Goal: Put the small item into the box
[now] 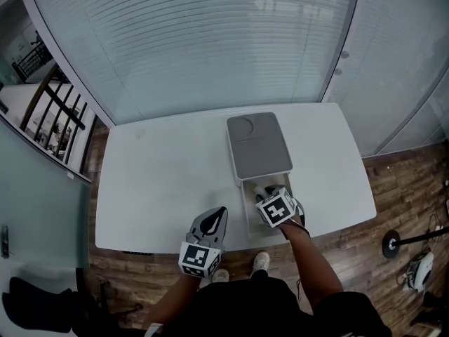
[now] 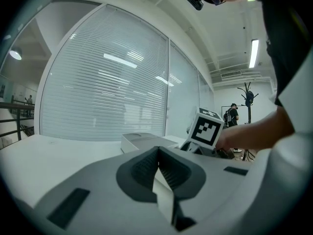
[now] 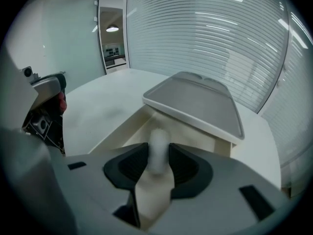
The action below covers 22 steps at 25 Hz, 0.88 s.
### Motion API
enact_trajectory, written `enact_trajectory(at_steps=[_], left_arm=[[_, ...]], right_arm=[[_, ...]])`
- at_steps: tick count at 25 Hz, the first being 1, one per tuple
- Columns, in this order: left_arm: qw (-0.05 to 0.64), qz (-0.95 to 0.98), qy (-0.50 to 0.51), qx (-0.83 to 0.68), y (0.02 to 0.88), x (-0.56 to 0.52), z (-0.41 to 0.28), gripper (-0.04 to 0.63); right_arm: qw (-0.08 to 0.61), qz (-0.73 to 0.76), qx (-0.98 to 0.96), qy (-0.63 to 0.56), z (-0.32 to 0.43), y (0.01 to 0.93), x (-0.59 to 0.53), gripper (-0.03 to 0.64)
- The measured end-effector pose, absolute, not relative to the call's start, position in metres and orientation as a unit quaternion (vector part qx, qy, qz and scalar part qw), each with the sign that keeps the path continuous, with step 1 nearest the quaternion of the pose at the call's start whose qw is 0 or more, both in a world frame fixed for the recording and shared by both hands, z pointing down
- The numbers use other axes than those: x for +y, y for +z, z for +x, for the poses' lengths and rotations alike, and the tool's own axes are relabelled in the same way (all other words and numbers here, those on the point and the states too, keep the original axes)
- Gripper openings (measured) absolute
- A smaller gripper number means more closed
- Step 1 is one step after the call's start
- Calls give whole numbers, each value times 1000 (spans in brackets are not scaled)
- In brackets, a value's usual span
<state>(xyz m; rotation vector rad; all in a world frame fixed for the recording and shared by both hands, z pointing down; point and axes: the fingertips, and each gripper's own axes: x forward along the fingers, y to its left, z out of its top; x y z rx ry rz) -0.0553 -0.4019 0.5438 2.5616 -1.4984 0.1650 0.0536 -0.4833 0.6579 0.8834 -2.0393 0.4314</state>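
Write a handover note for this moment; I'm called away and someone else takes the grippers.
Left gripper: shut, empty, near the front edge of the table.
Right gripper: shut on the small white item, over the open end of the box.
Lid: covers only the far part of the box.
Done: item held above the box.
Left: lower it in, release.
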Motion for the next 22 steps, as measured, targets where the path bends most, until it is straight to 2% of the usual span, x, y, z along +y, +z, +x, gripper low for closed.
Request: enact_trajectory(at_steps=[7,9,14,19,22], left_arm=[[86,856,54,-506,543,-402,-63,12],[87,856,55,-506,543,-402,-64,12],[85,859,52,-502,541,-402,-64,12],[85,864,51,-494,540,-404,-59,12],[82,868,47,-487,538,-406,-53,12]], right_arm=[[445,343,-814,147,50,659,-484,152],[442,338,-819,143,47,657,-482,186],[398,343,-839,143,46,631,-479,215],[353,368,-850,131,54,592,-473,212],[299,396,-861,108,58,562,-473,194]])
